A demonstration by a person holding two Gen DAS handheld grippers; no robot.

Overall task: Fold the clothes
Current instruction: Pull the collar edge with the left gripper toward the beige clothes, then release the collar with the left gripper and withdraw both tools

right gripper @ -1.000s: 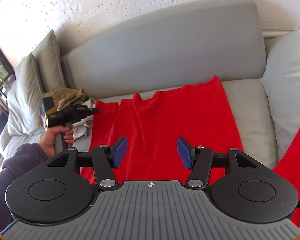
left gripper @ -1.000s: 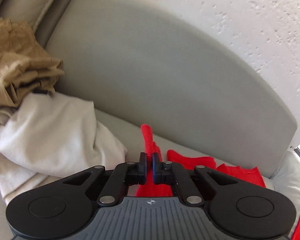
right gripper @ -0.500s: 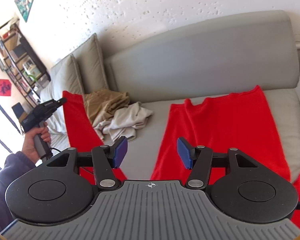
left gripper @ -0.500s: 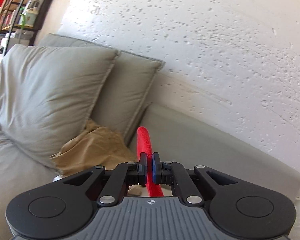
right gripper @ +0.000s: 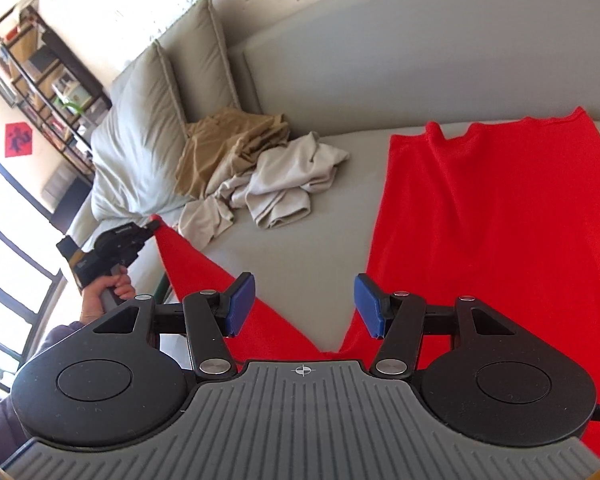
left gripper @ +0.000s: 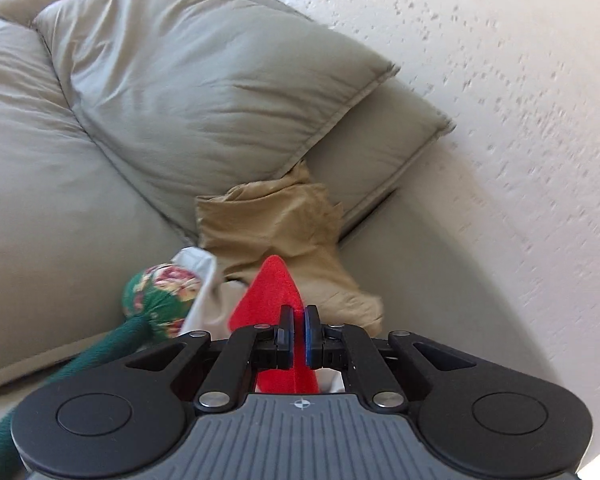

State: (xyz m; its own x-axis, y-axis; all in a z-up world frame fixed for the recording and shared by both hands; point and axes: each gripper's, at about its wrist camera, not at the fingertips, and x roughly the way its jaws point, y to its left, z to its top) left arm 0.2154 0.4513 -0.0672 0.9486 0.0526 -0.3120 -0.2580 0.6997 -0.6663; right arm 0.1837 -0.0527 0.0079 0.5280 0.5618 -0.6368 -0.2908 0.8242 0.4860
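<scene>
Sofa (right gripper: 300, 216), grey, against a speckled white wall (left gripper: 500, 80); seat serves as the folding surface.

Red garment (right gripper: 480, 216): knit, its main panel spread flat on the seat at 3 o'clock in the right wrist view, top edge near the backrest. A second strip of it runs from the lower centre up toward 9 o'clock, where its corner ends in the left tongs (right gripper: 153, 225).

Left tongs (left gripper: 299, 330): clenched on the pointed red corner, which sticks out between the blue pads toward 12 o'clock. Carried by a hand (right gripper: 104, 292) with a dark sleeve, at 9 o'clock in the right wrist view, off the sofa's front edge.

Right tongs (right gripper: 304, 306): released, jaws standing wide, nothing between the pads; red cloth and bare seat lie below them.

Tan garment (right gripper: 228, 144): crumpled, at 11 o'clock, against the cushions.

Off-white garment (right gripper: 284, 184): crumpled, touching the tan one on its 4 o'clock side, well apart from the flat red panel.

Two grey-green cushions (left gripper: 204, 80): propped at the sofa's end, one behind the other.

Green floral cloth item (left gripper: 160, 300): at 8 o'clock in the left wrist view, beside the red corner; kind cannot be told.

Shelving unit (right gripper: 48, 80): dark frame, at 10 o'clock beyond the sofa.
</scene>
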